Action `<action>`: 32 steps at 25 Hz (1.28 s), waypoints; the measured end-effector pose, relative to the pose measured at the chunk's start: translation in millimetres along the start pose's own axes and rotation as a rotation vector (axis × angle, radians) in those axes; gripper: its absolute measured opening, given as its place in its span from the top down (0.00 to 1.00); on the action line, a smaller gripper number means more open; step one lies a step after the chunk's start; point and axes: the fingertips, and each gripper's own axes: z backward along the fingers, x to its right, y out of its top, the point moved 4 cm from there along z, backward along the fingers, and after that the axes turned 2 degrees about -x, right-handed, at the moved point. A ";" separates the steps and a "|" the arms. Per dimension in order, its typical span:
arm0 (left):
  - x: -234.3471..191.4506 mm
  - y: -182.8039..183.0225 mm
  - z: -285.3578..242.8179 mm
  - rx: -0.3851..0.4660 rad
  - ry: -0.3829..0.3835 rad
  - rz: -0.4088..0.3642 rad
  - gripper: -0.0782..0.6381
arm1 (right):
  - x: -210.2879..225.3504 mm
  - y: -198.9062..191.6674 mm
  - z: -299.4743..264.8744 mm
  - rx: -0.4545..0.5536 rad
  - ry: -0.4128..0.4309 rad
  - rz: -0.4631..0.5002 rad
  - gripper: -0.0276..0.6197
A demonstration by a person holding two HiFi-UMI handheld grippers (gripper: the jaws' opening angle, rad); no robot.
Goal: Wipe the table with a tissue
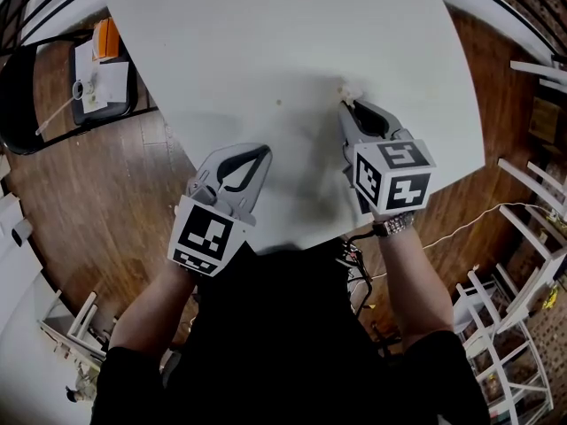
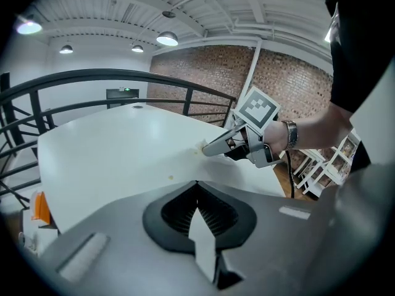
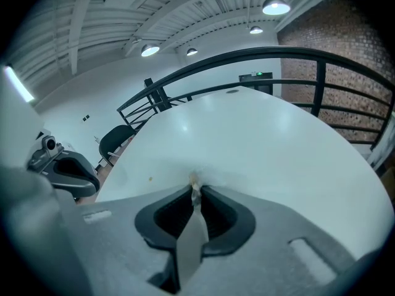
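Note:
A small crumpled white tissue (image 1: 352,89) is pinched in my right gripper (image 1: 346,106), which presses it onto the white table (image 1: 266,34) right of centre. In the right gripper view the tissue (image 3: 194,181) shows at the tips of the shut jaws. A small yellowish spot (image 1: 278,103) lies on the table to the left of the tissue. My left gripper (image 1: 262,152) hovers over the near table edge, shut with nothing in it. From the left gripper view, the right gripper (image 2: 212,148) and its tissue (image 2: 200,146) are ahead, with the spot (image 2: 171,177) nearer.
A black chair (image 1: 27,96) with papers and an orange item (image 1: 106,38) stands left of the table. White chairs (image 1: 523,273) stand at the right over the wooden floor. A black railing (image 3: 247,57) curves behind the table's far side.

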 end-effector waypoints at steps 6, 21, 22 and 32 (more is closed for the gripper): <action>-10.1 0.1 -2.3 0.000 0.005 0.011 0.87 | 1.2 3.8 -12.5 -0.029 0.008 -0.009 0.92; -21.3 -1.3 -4.4 0.003 0.009 0.031 0.87 | 1.4 14.7 -21.5 -0.030 0.011 -0.007 0.92; -22.3 -2.0 -4.4 0.003 0.010 0.032 0.87 | 1.2 15.3 -22.4 -0.029 0.011 -0.005 0.92; -26.0 -2.3 -0.9 0.009 0.024 0.040 0.87 | -10.4 20.9 -26.4 -0.021 0.029 0.021 0.92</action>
